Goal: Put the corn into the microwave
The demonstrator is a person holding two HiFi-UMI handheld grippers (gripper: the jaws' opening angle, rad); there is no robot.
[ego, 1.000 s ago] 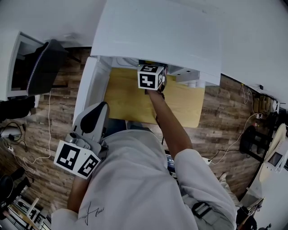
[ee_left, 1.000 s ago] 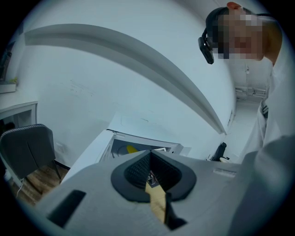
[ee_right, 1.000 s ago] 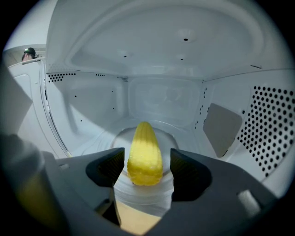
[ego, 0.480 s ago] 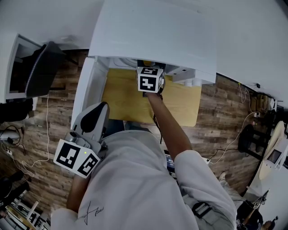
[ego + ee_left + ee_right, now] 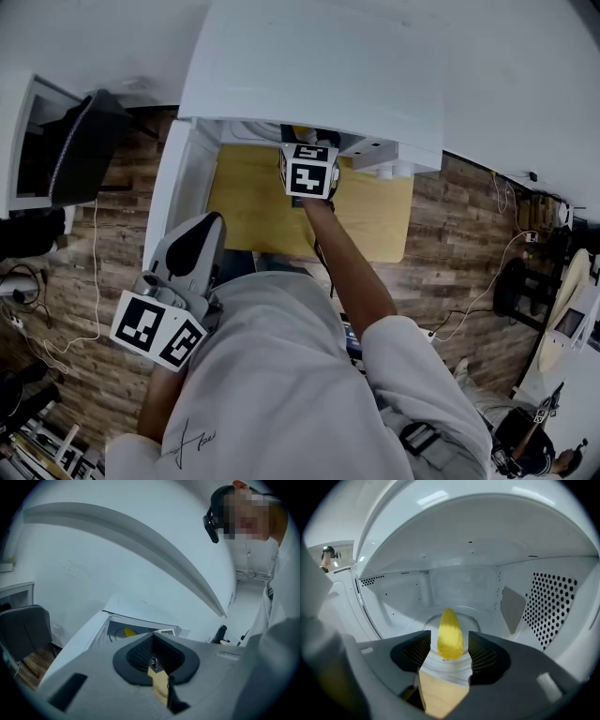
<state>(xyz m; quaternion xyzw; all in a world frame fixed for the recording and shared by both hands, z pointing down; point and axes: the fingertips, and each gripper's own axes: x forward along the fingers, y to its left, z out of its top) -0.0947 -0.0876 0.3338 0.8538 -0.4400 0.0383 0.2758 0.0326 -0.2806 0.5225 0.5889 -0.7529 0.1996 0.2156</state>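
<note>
**A:** Corn, where?

**B:** The corn cob (image 5: 450, 633) is inside the microwave (image 5: 309, 66). It lies on the glass turntable (image 5: 472, 619). In the right gripper view it runs 6 to 12, narrow end toward 12.

**A:** Held?

**B:** No. The right gripper (image 5: 449, 637) is reaching in through the open front with its fingers spread. They have just been closing in. The cob's near end shows between them with a gap on each side, and the pads are not on it.

**A:** Left one?

**B:** The left gripper (image 5: 152, 644) is outside the microwave, down at 8 o'clock in the head view, beside the person's body. Its fingers are pressed together at the tips with nothing in them.

**A:** Layout, quick.

**B:** In the head view the microwave sits at 12 o'clock on the wooden bench (image 5: 253, 206). Its white door (image 5: 173, 197) is swung open toward 10. The person's right forearm (image 5: 347, 272) stretches from about 5 up toward 12. Inside, the perforated wall (image 5: 553, 606) is at 3 in the right gripper view. A dark chair (image 5: 89, 141) stands at 9–10 in the head view, well apart from the bench.
</note>
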